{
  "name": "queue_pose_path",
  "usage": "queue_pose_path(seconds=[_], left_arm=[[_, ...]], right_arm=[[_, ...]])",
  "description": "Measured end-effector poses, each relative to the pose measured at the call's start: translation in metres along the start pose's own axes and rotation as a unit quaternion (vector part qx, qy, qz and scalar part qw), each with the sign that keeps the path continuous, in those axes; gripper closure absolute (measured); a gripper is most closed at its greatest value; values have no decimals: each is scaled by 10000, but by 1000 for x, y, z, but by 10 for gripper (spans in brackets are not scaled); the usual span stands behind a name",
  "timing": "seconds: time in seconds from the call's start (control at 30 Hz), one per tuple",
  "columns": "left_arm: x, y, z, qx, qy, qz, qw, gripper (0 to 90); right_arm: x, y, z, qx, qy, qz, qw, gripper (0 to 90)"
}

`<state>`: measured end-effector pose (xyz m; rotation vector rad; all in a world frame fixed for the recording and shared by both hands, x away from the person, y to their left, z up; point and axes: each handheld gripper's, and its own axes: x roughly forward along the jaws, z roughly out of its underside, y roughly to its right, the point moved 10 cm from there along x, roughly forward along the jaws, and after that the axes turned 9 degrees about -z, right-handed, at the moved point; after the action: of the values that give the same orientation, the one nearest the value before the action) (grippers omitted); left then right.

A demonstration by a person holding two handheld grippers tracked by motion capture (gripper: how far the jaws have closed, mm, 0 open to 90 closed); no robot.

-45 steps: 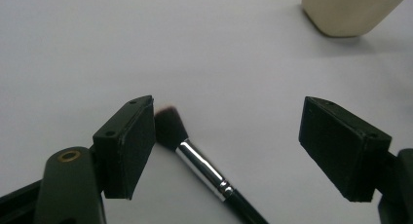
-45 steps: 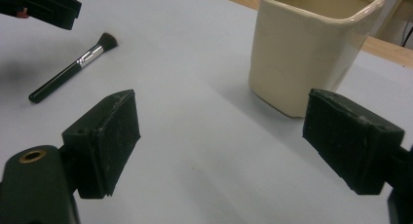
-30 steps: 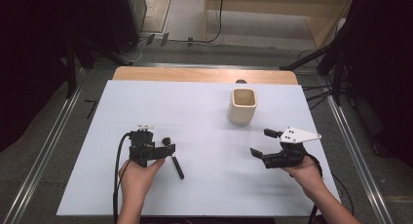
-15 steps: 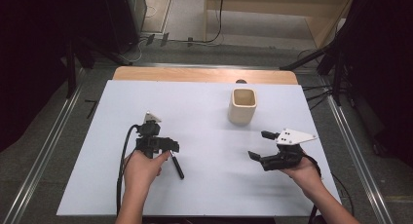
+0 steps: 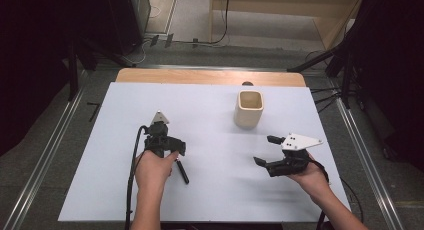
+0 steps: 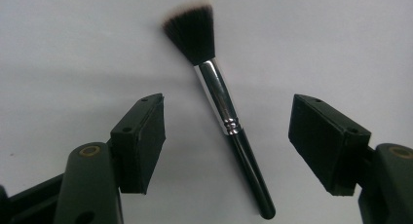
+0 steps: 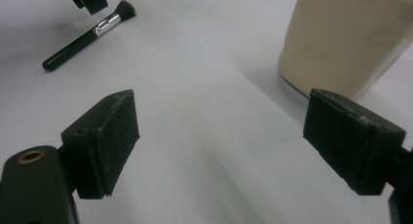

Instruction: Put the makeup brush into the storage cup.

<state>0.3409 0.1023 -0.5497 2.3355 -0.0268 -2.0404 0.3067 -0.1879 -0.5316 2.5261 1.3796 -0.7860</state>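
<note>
Jaws, left gripper [image 6: 226, 136]: apart and just now narrowing, one on each side of the brush [image 6: 221, 114], neither pad touching it. Seen from above, left gripper [image 5: 162, 142] points down at the table [image 5: 210, 190], held in the left hand [image 5: 152, 170]. Brush: black handle, silver ferrule, dark bristles with pale tips; lies flat on the white table, handle end poking out beside the hand [image 5: 183, 176]. Cup [image 5: 248, 109]: cream, squarish, upright, farther back and right of centre, well apart from the brush. Jaws, right gripper [image 5: 267, 150]: wide apart, nothing between them, aimed left across the table, cup just beside one jaw in the right gripper view [image 7: 350, 34].
</note>
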Motion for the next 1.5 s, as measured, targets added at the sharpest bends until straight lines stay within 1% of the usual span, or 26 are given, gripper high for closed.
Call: queue_pose_path(seconds=[0.1, 0.17, 0.23, 0.27, 0.37, 0.4, 0.5, 0.57, 0.73, 0.87, 0.97, 1.03, 1.17, 1.23, 1.3, 1.37, 1.4, 1.5], left_arm=[[2, 0, 1, -3, -37, -44, 10000, 305], [4, -3, 0, 10, 4, -239, 9997, 309], [7, -3, 1, 47, 7, -343, 9994, 299], [9, -2, 2, 63, -25, -358, 9993, 284], [14, -3, 4, 48, -48, -434, 9990, 281], [16, -2, 4, 39, -58, -405, 9992, 282], [21, -2, 7, 96, -114, -485, 9987, 287], [24, 0, 8, 136, -127, -566, 9982, 288], [26, 1, 8, 194, -103, -776, 9967, 286], [27, 2, 9, 204, -90, -940, 9953, 291], [28, 3, 9, 276, -65, -1149, 9930, 307], [28, 3, 9, 251, -68, -1168, 9928, 308], [27, 4, 10, 272, -49, -1194, 9925, 315], [27, 6, 10, 267, -13, -1186, 9926, 349], [26, 8, 12, 336, -29, -1153, 9928, 402], [24, 11, 14, 405, -84, -1123, 9928, 470], [24, 12, 15, 435, -125, -1112, 9928, 519], [23, 14, 18, 476, -191, -1073, 9929, 619]], right_arm=[[0, 0, 0, -4, -3, 3, 10000, 141], [0, 0, 0, -12, -5, 10, 10000, 141], [0, 0, 0, -28, -6, 5, 10000, 141], [0, 0, 0, -32, -8, 9, 10000, 141], [0, 0, 0, -8, -19, 13, 10000, 141], [0, 0, 1, -17, -28, 18, 10000, 141], [0, 0, 1, -26, -33, 16, 10000, 141], [0, -1, 1, -24, -36, 17, 10000, 141], [0, -1, 1, -33, -41, 10, 10000, 141], [1, -1, 1, -48, -58, 14, 10000, 142], [1, -1, 1, -52, -67, 12, 10000, 142], [1, -2, 1, -67, -77, 16, 9999, 142], [2, -1, 1, -106, -96, 18, 9999, 143], [2, -1, 1, -111, -102, 20, 9999, 143], [3, -2, 2, -113, -117, 20, 9999, 143], [3, -2, 2, -131, -127, 19, 9998, 144], [3, -2, 2, -135, -132, 21, 9998, 144], [4, -2, 2, -137, -149, 22, 9998, 144]])
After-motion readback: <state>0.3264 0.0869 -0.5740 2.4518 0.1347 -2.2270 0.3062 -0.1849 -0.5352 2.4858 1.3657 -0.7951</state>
